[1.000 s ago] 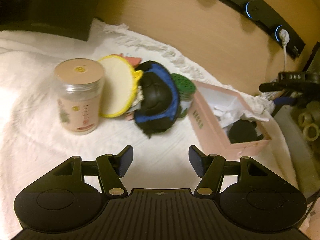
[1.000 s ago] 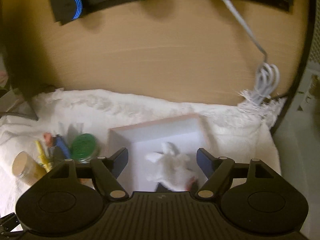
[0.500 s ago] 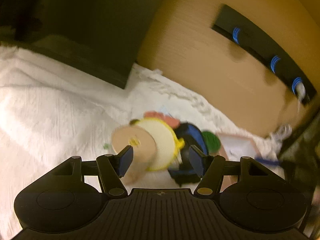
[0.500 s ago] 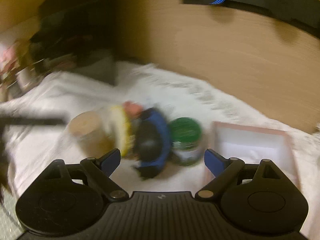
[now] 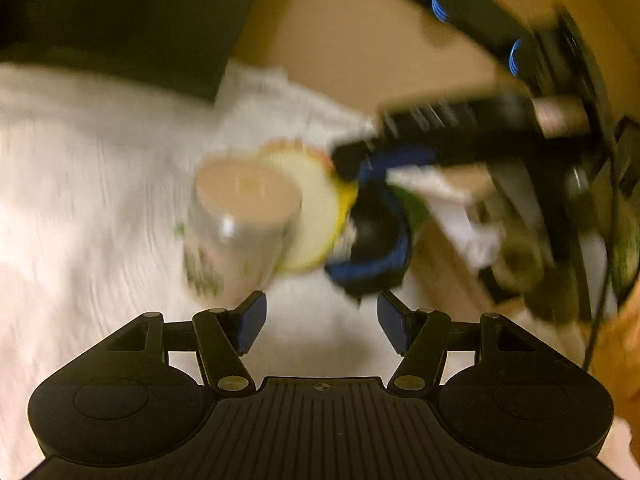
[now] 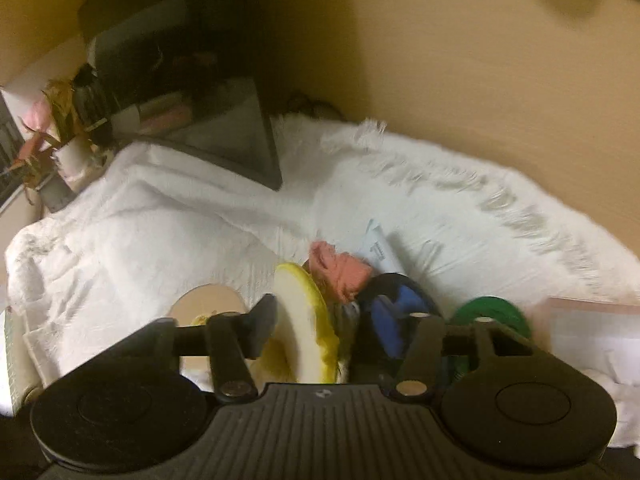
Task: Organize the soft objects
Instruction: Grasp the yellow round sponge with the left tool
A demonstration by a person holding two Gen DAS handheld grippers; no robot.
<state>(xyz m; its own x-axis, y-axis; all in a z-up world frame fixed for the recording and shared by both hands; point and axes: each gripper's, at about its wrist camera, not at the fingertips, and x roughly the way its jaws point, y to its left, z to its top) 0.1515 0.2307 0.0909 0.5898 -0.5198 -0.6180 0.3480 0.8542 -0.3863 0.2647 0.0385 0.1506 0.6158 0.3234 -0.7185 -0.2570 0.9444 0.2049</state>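
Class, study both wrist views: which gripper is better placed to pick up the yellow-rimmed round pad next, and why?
Right. The right gripper already straddles the yellow-rimmed pad, its jaws closing around it. The left gripper hangs open, short of the pile, with nothing between its fingers.

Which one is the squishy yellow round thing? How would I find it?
Look at the white fluffy blanket and find the little pile of things in the middle. The yellow round pad stands on its edge between the tan-lidded jar and the black-and-blue pouch; only it has a cream face with a yellow rim.
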